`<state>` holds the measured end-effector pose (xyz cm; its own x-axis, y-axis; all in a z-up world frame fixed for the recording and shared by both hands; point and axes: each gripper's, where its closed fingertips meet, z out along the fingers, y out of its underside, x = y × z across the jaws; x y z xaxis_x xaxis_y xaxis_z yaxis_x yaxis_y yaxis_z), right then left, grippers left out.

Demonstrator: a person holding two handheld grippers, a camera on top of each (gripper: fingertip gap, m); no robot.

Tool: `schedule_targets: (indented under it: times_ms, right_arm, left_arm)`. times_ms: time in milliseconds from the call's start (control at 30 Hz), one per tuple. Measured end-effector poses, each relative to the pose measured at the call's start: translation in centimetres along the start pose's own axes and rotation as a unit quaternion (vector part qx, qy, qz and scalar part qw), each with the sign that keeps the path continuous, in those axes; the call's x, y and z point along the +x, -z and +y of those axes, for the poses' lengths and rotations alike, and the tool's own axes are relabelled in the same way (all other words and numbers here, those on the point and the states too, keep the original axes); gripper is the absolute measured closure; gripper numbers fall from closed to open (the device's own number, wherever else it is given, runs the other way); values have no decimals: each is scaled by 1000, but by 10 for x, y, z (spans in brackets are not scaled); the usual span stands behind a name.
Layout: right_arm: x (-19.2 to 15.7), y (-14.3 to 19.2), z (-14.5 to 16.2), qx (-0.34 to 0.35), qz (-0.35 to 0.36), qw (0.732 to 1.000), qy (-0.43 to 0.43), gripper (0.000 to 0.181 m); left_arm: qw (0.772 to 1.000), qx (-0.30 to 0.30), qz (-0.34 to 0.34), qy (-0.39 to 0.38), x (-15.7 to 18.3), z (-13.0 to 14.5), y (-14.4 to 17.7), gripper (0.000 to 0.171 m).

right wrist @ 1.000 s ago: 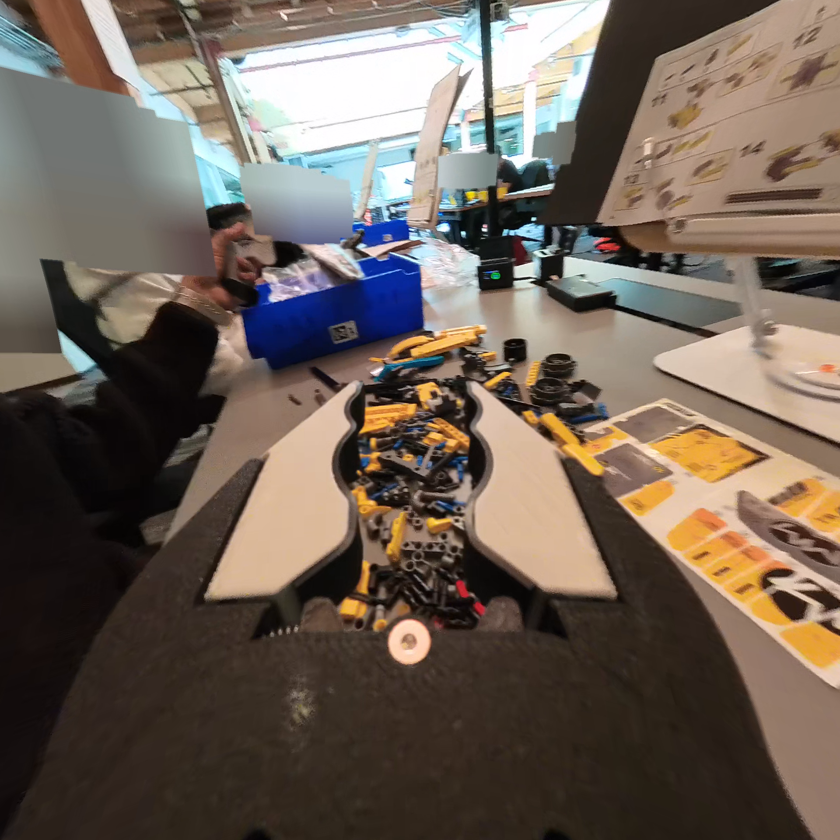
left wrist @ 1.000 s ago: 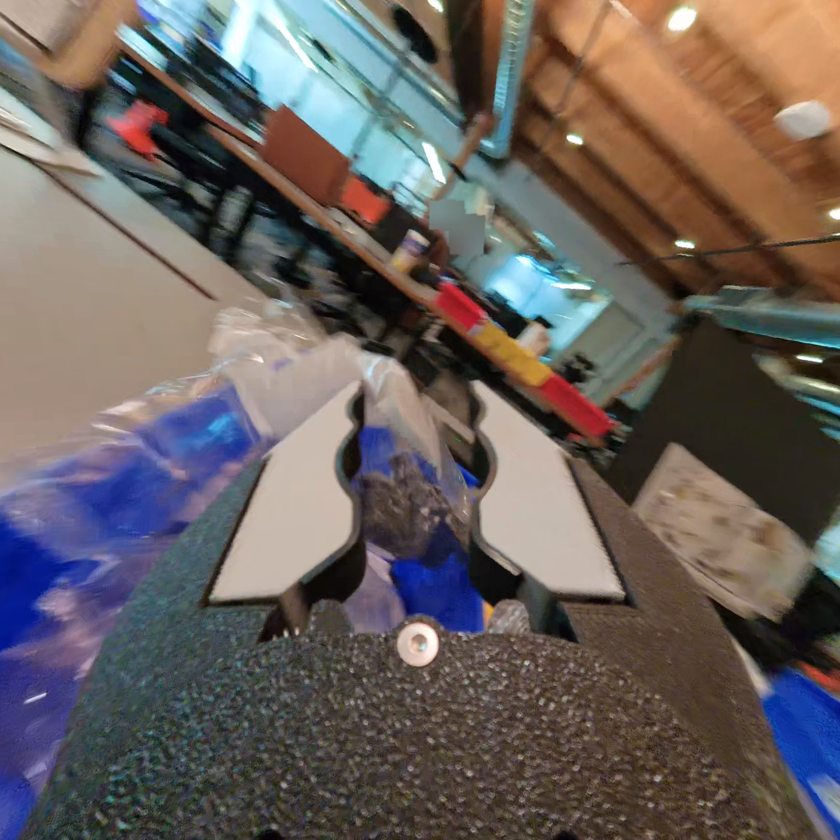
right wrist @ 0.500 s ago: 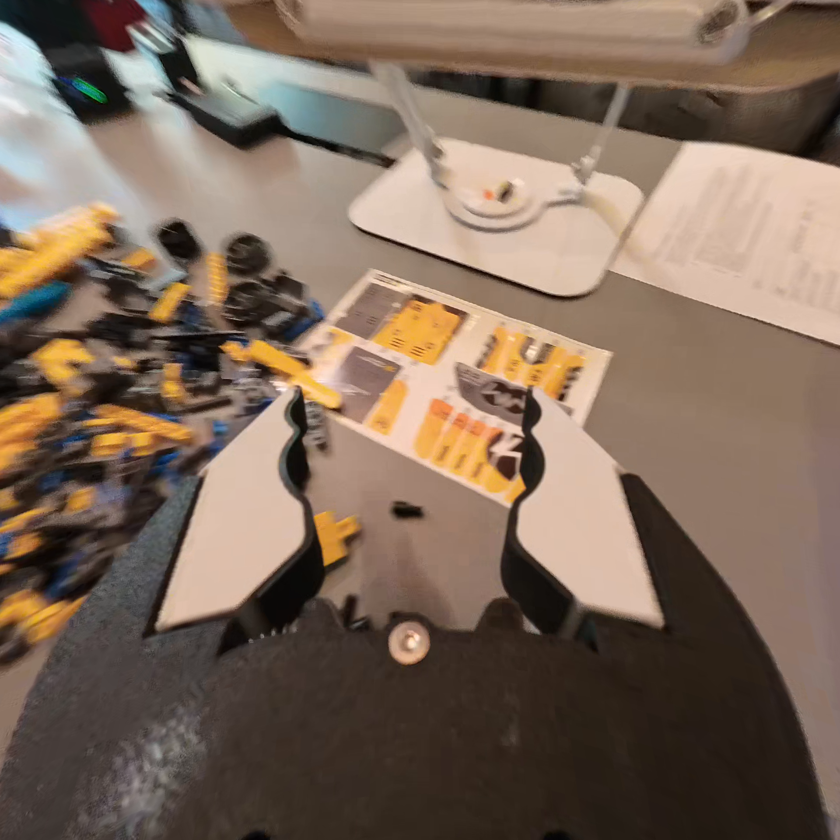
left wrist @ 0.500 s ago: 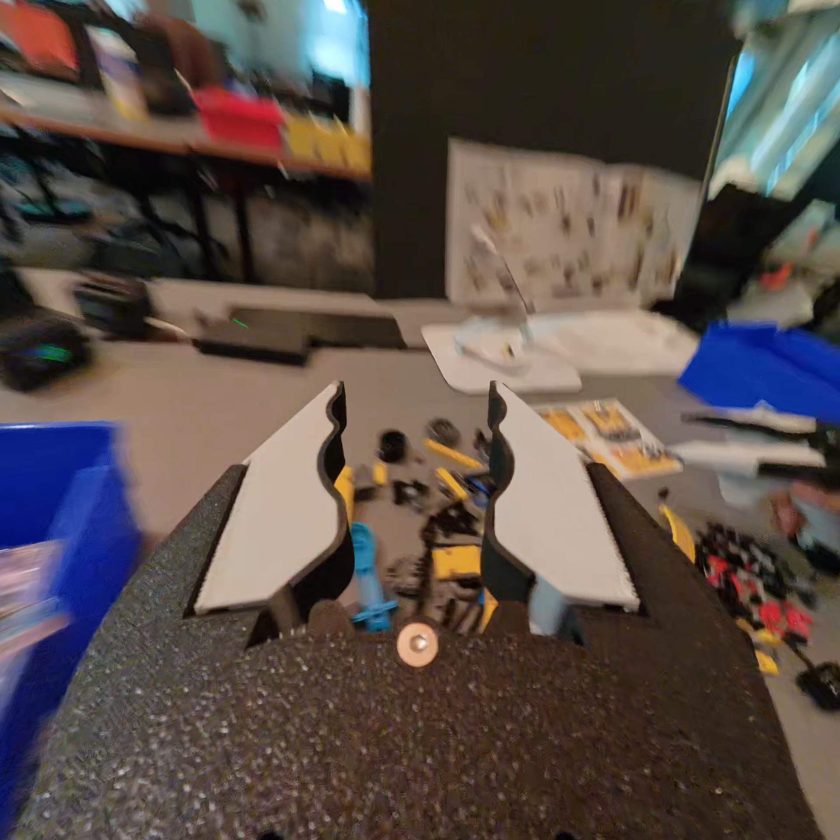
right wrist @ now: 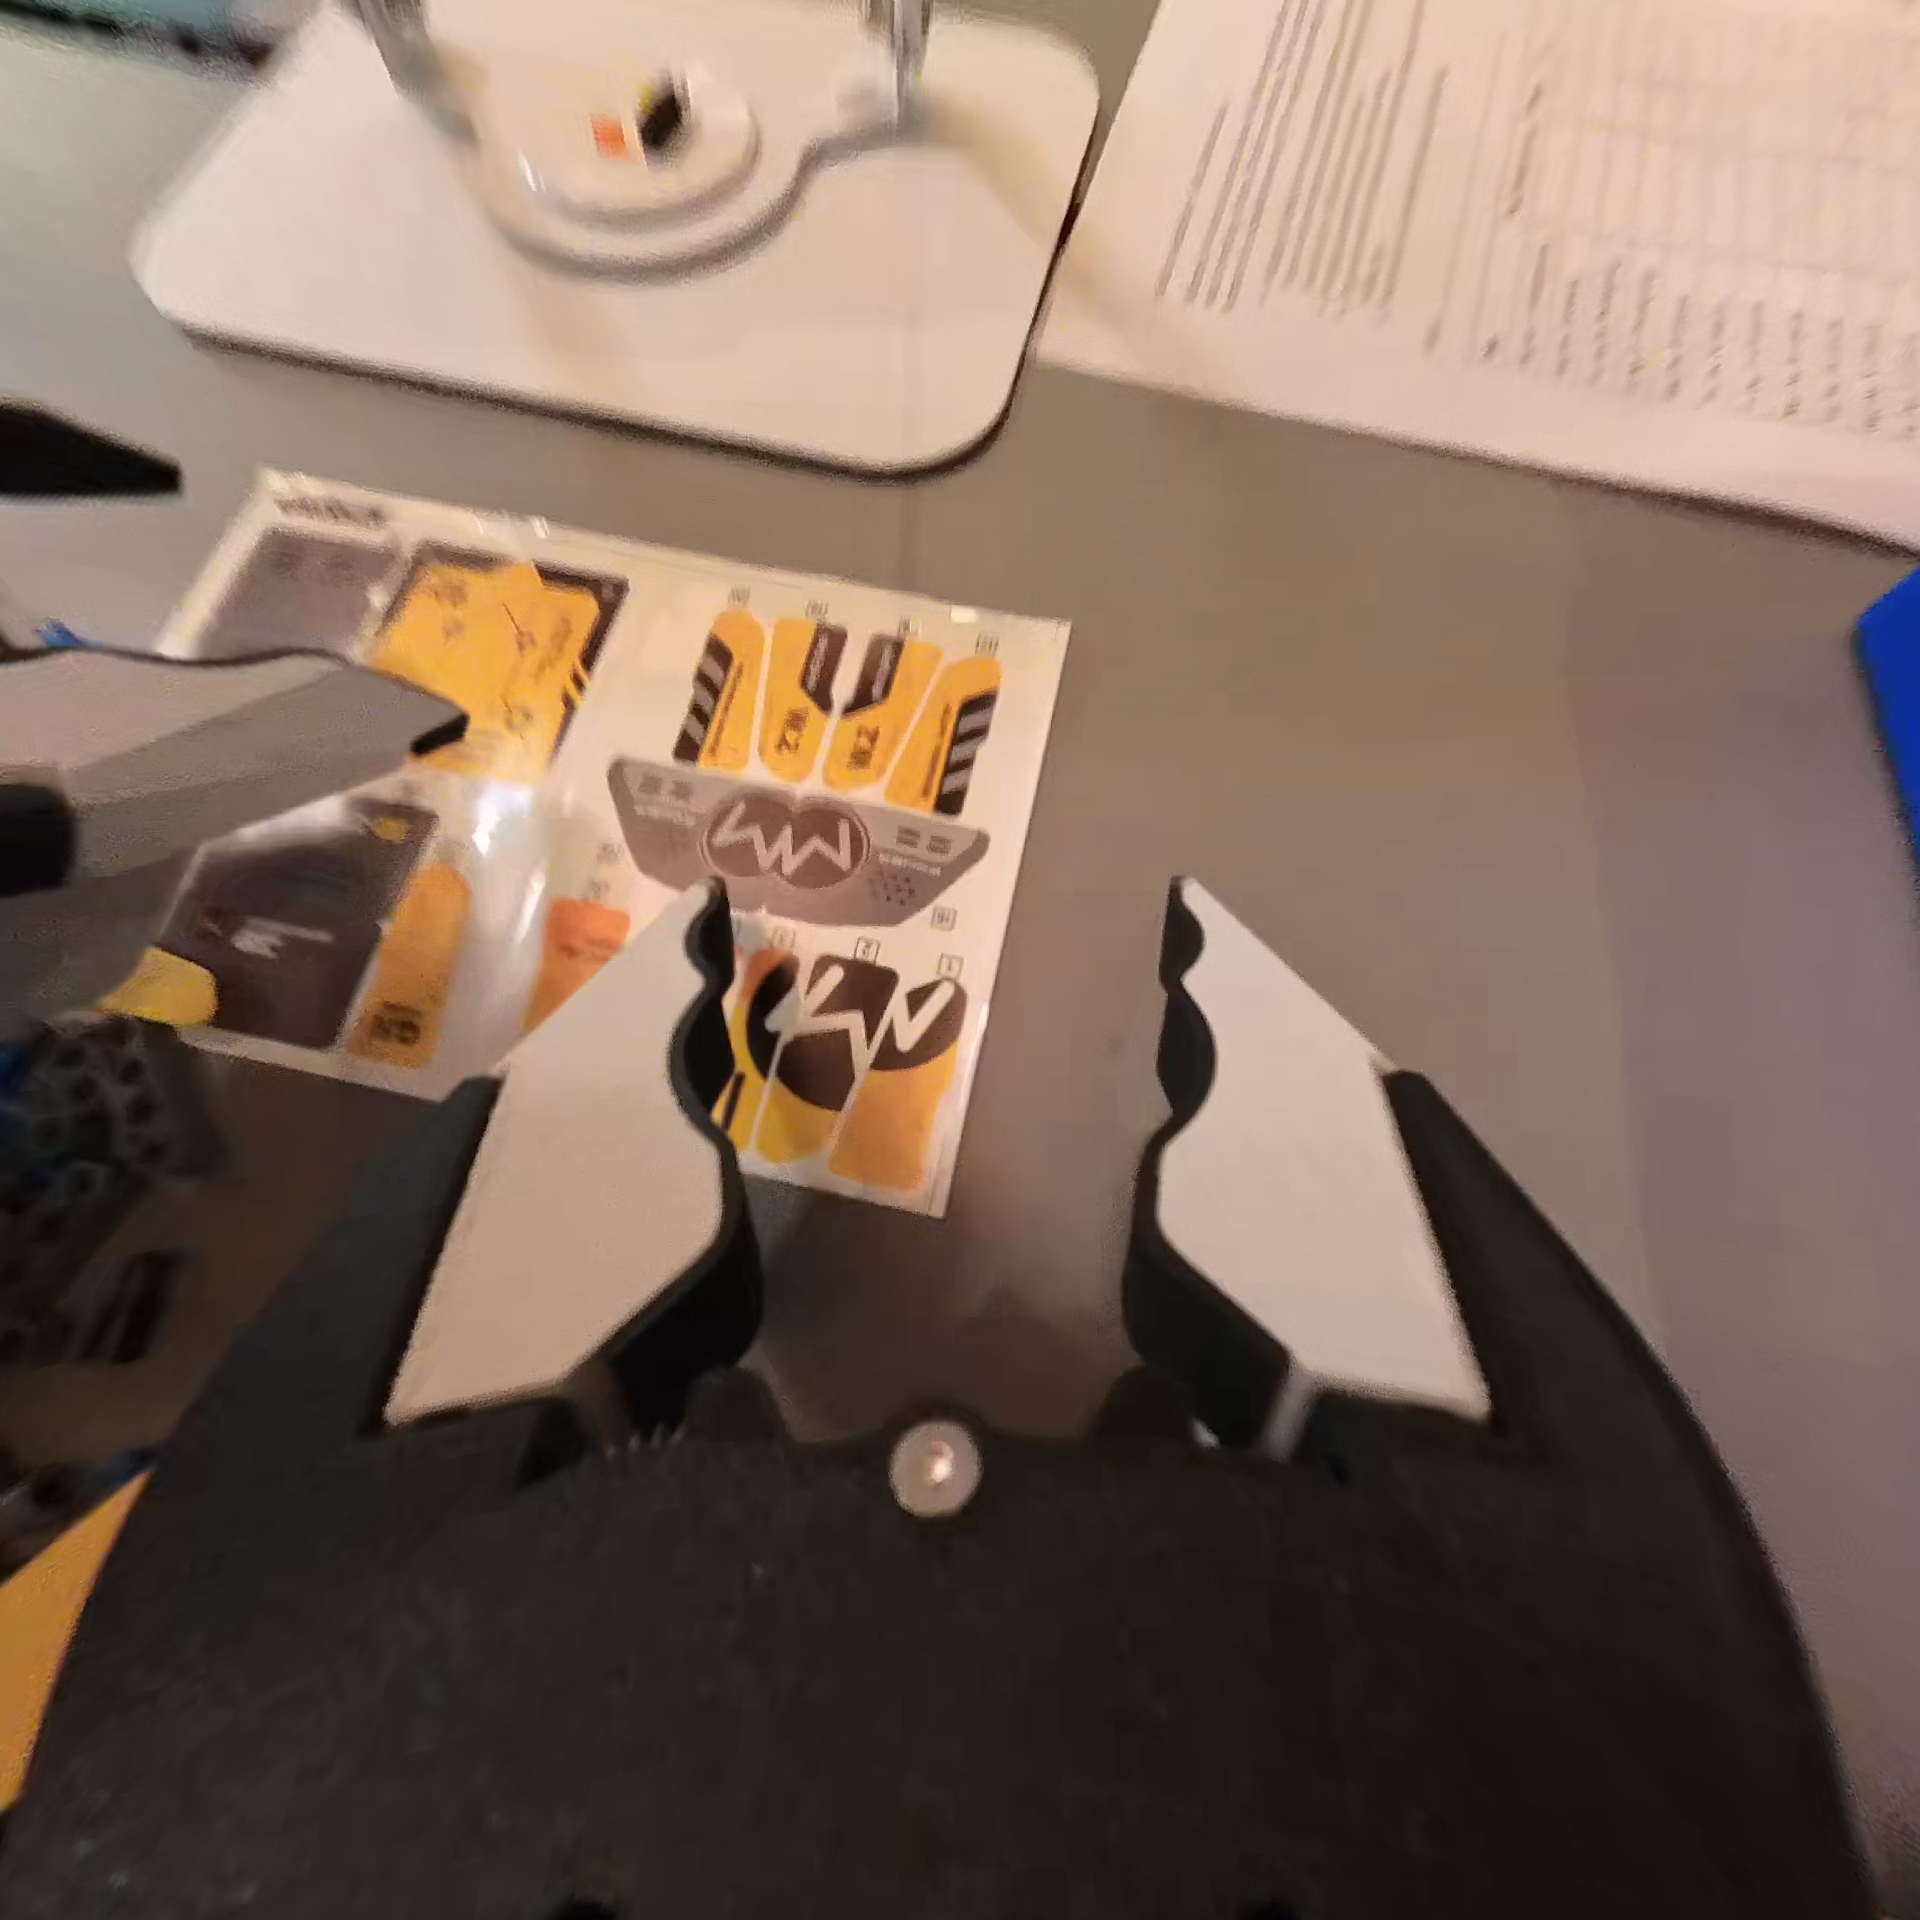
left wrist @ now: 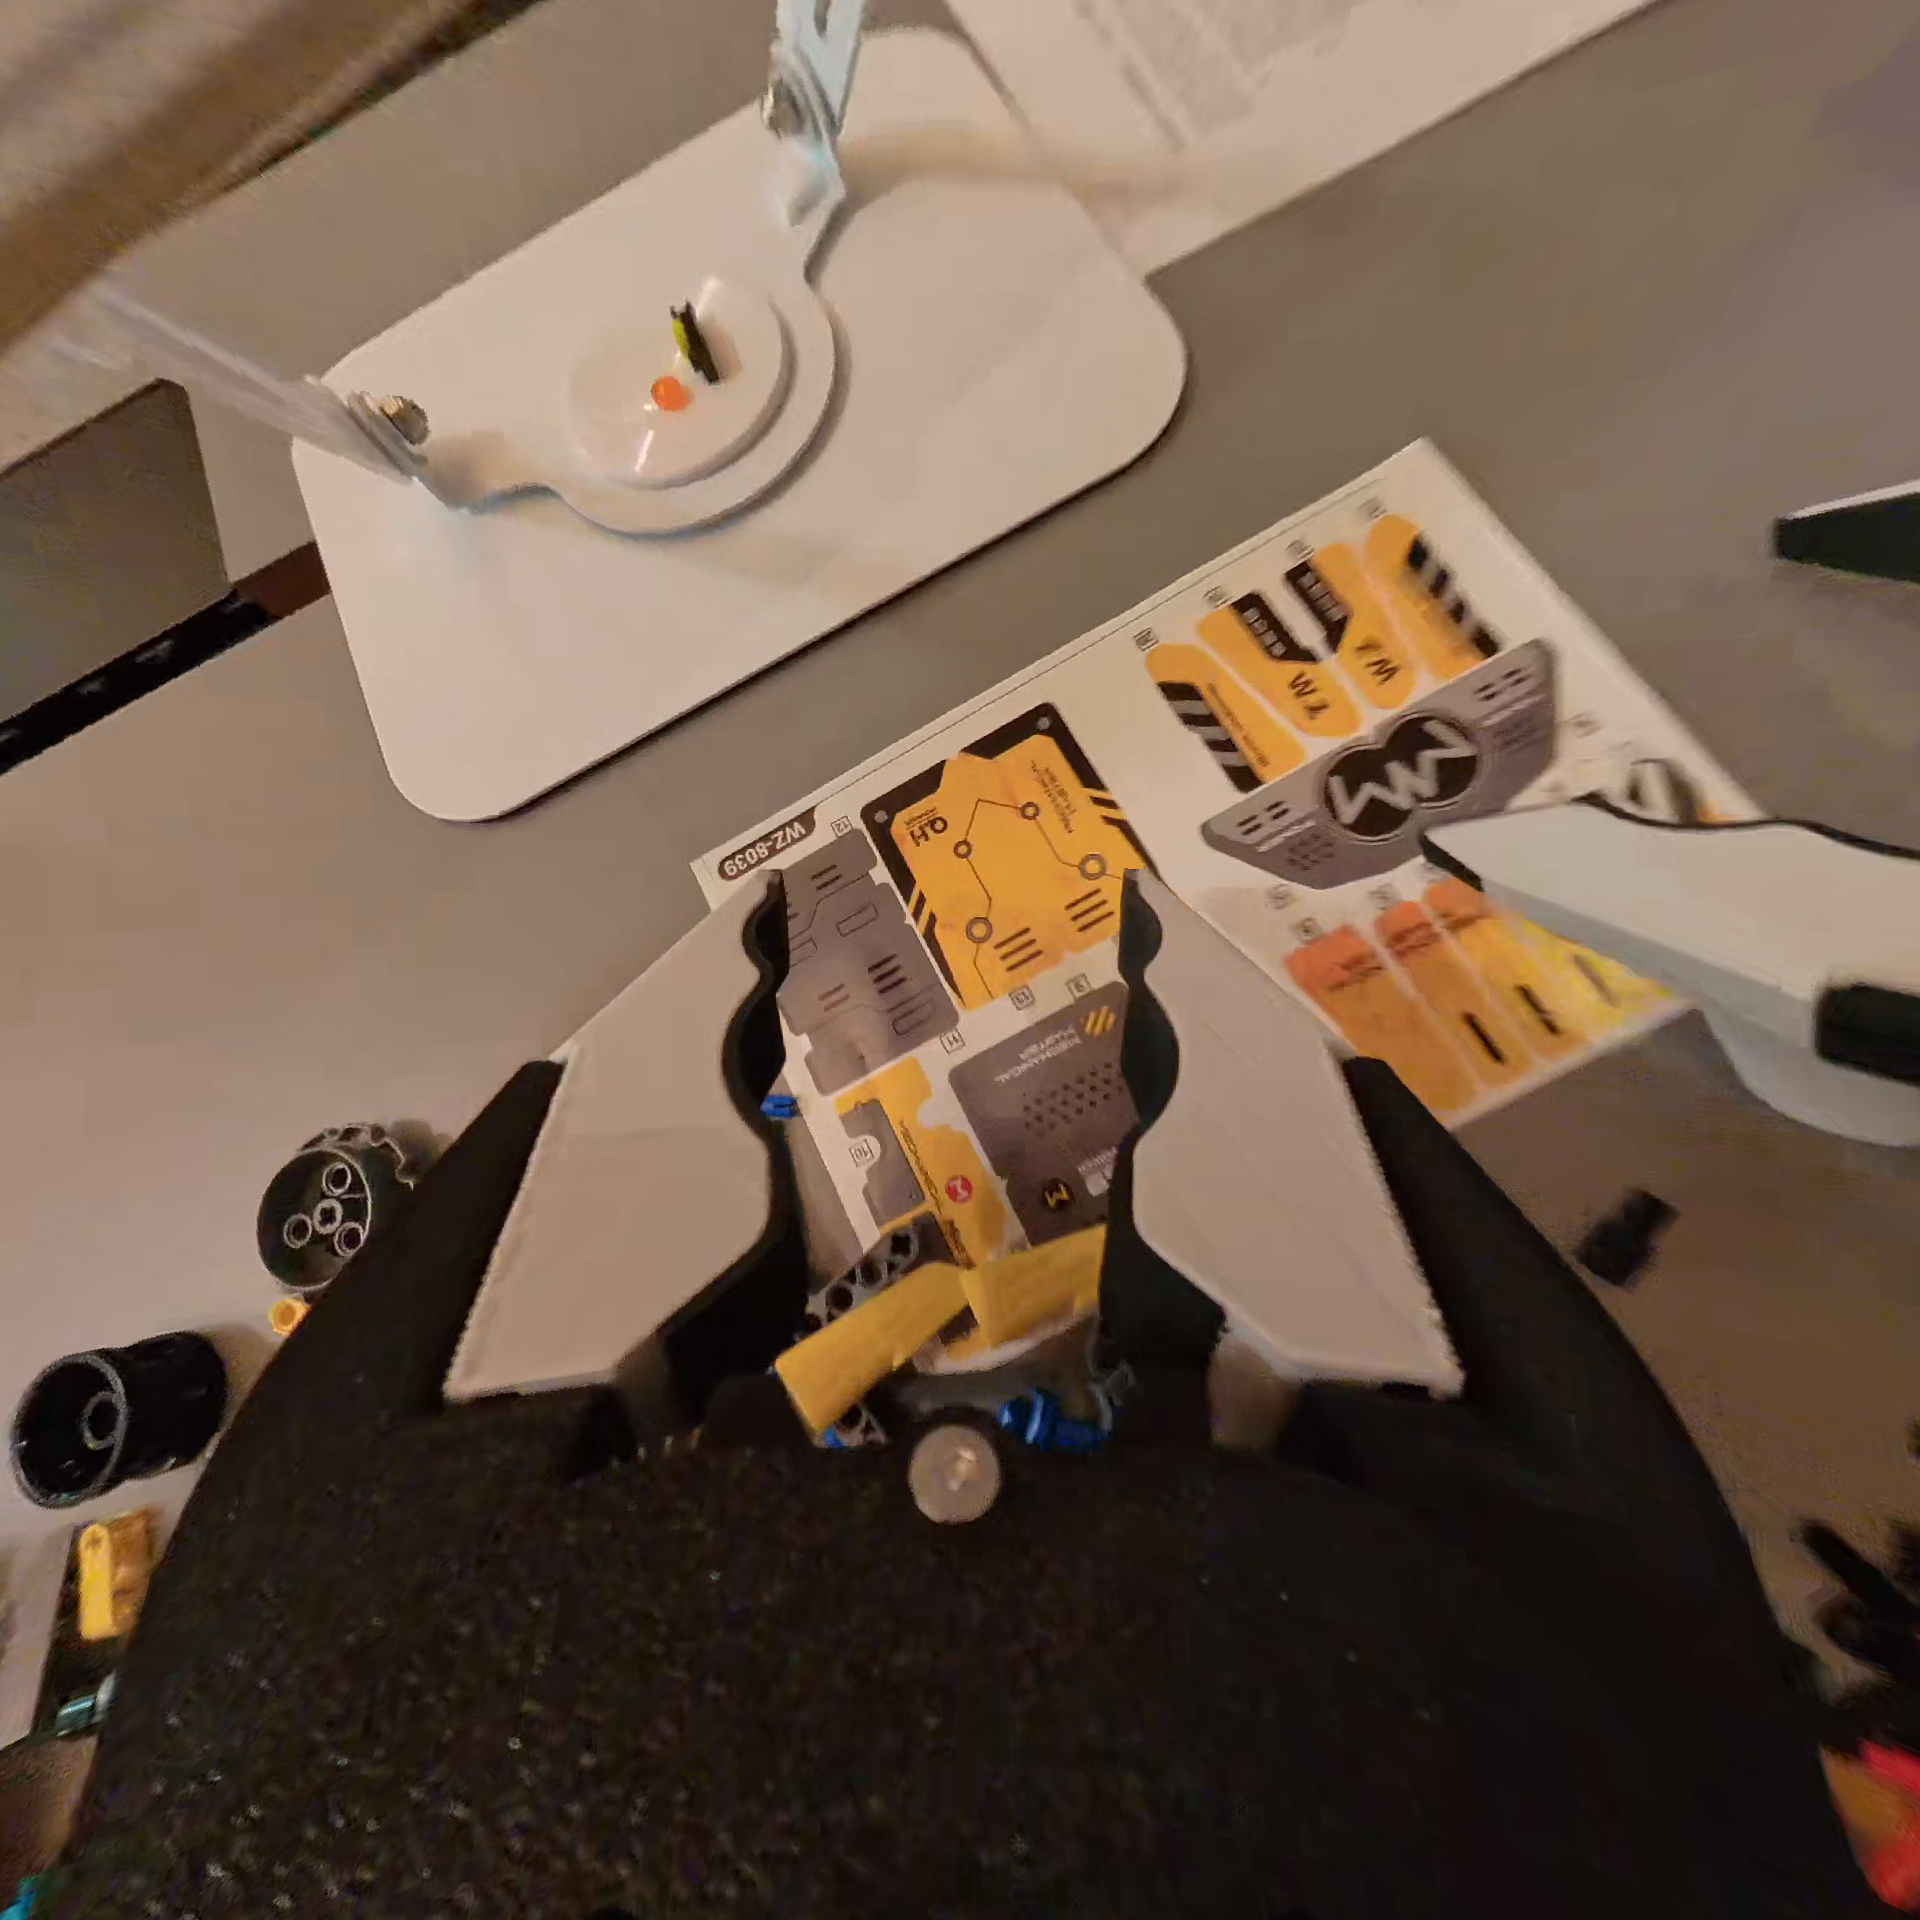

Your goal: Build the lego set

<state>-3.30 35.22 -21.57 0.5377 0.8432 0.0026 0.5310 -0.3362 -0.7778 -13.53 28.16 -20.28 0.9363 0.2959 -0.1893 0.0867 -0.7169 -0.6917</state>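
Presently both tools are hanging over a grey table (left wrist: 208, 935), each tipped steeply downward and pointing toward a white stand base (left wrist: 623, 623) at the far side. The left gripper (left wrist: 951, 883) is standing released, its jaws well apart and gripping nothing; it is hovering over the near left corner of a sticker sheet (left wrist: 1351, 665) that is lying flat on the table. A yellow beam (left wrist: 883, 1340) with small blue and grey parts beside it is showing through the gap near the finger roots, lying below at the sheet's near edge; whether the fingers are touching it cannot be told. A black wheel hub (left wrist: 327, 1205) and a black cylinder (left wrist: 114, 1403) are sitting on the table to this tool's left, apart from the sheet. The right gripper (right wrist: 945, 885) is likewise spread wide and empty, its left finger hanging over the sheet's near right corner and its right finger over bare table; how high it is standing above the surface cannot be judged. The two tools are lying close side by side, each one's pale finger entering the other's view at the edge. A printed page (right wrist: 1558, 187) is lying beyond the right tool, touching or overlapping the stand base, and the corner of a blue bin (right wrist: 1891, 727) is showing at the far right. A small orange bead (left wrist: 668, 393) is resting on the stand's round disc. The right wrist view is somewhat blurred.
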Motion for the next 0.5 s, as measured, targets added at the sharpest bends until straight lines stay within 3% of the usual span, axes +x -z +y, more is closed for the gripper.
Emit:
schedule_targets:
  times_ms: [67, 167, 300, 400, 500]
  right_arm:
    - [-1, -5, 9, -30, 5, 1000, 5, 96]
    - [-3, 0, 11, -26, 5, 1000, 16, 94]
    - [-1, 1, 13, -28, 6, 1000, 13, 90]
    - [-1, 0, 13, -29, -6, 1000, -1, 90]
    - [-1, 0, 13, -31, -1, 1000, 5, 90]
  left_arm:
    - [1000, -17, -18, -13, 3, 11, -13, 109]
    - [999, 0, 9, -34, 14, 9, -12, 125]
    - [990, 26, 11, -138, 20, 6, -10, 134]
    - [996, 19, 55, -69, 30, 6, -13, 159]
    - [995, 15, 95, 11, 33, 1, -20, 158]
